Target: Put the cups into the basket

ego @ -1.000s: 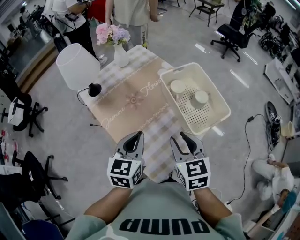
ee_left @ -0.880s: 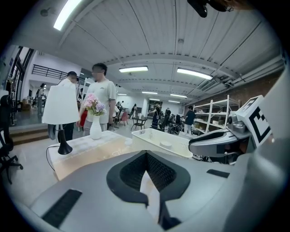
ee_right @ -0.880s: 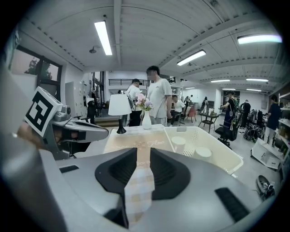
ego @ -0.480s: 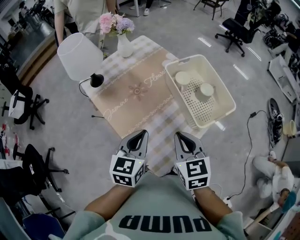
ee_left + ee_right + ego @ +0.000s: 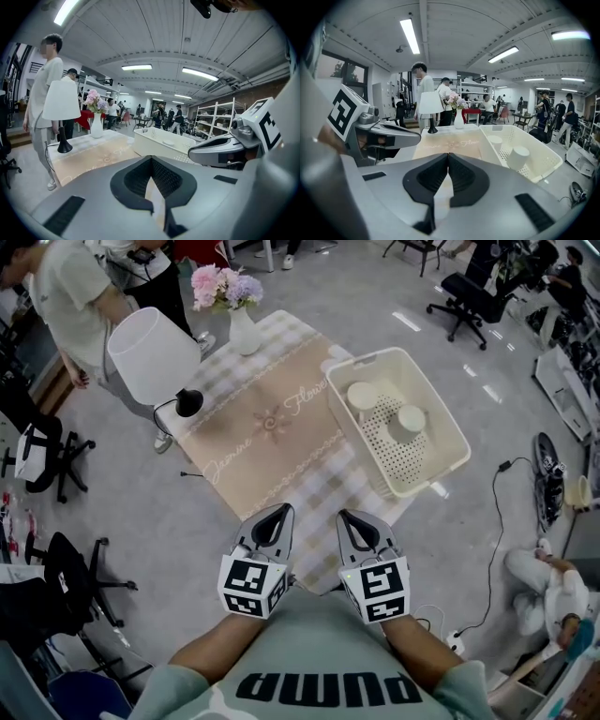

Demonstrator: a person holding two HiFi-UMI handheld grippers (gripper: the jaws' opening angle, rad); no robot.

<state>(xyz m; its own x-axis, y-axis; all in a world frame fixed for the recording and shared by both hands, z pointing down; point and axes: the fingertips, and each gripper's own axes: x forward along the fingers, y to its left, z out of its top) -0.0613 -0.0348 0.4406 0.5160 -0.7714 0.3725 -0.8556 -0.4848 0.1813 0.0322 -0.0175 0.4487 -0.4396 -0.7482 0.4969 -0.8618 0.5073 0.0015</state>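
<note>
Cream basket (image 5: 437, 396), white cups (image 5: 409, 418), beige checked tablecloth (image 5: 272, 427), pink flowers (image 5: 217, 285).

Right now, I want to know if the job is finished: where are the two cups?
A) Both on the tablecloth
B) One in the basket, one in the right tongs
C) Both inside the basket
C: the two cups both stand inside the white basket, on its perforated floor.
</note>
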